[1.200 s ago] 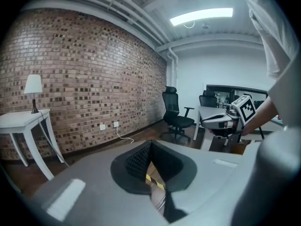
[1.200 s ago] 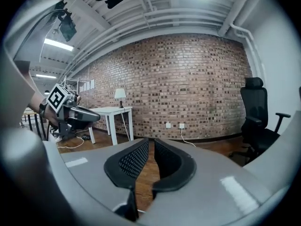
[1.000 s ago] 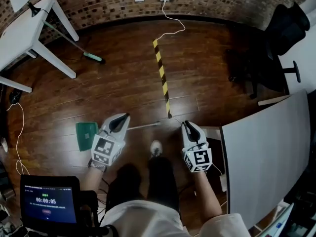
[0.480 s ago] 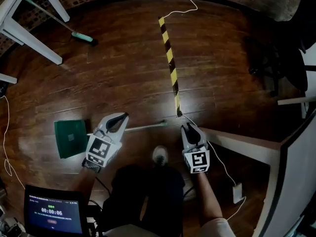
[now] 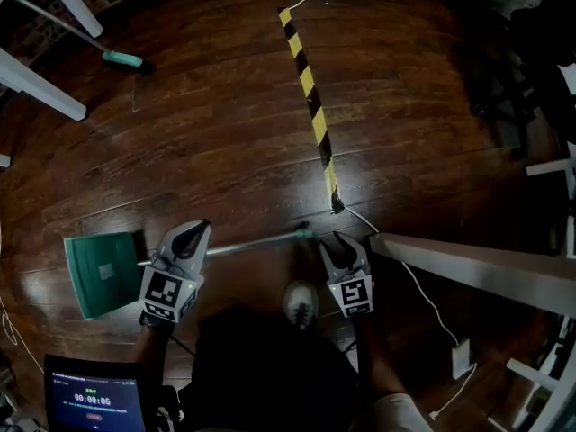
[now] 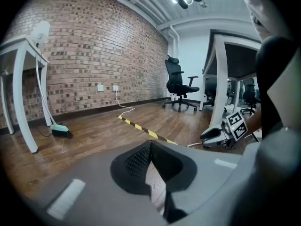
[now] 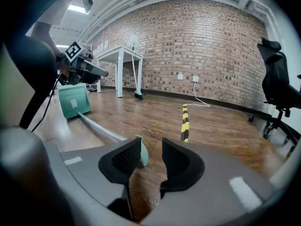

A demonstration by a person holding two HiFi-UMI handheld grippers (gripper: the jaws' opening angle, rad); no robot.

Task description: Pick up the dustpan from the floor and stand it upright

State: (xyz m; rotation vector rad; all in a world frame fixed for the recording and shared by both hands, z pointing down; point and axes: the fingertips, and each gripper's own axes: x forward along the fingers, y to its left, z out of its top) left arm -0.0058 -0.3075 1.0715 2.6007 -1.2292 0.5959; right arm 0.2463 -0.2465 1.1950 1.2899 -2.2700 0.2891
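Dark wooden floor (image 5: 216,151), and there's the yellow-and-black tape strip (image 5: 311,106) running down it. Left of the tape's near end, the green dustpan (image 5: 97,273) lies flat, its long handle (image 5: 256,240) reaching toward the tape. Far left of the tape, a broom head (image 5: 121,59); a white cable (image 5: 418,286) trails off from the tape's near end to the right.

from above, the dustpan's (image 5: 99,273) handle (image 5: 256,240) slips under the left gripper (image 5: 200,229), so the stretch where it meets the pan is hidden. the broom (image 5: 121,58) loses its stick off the top left corner, and the white table leg (image 5: 40,86) beside it is cut off there too. the small screen (image 5: 93,401) is clipped at the bottom, its print too small to read. the dark shape at far right (image 5: 540,25) is probably a chair, half out of frame.
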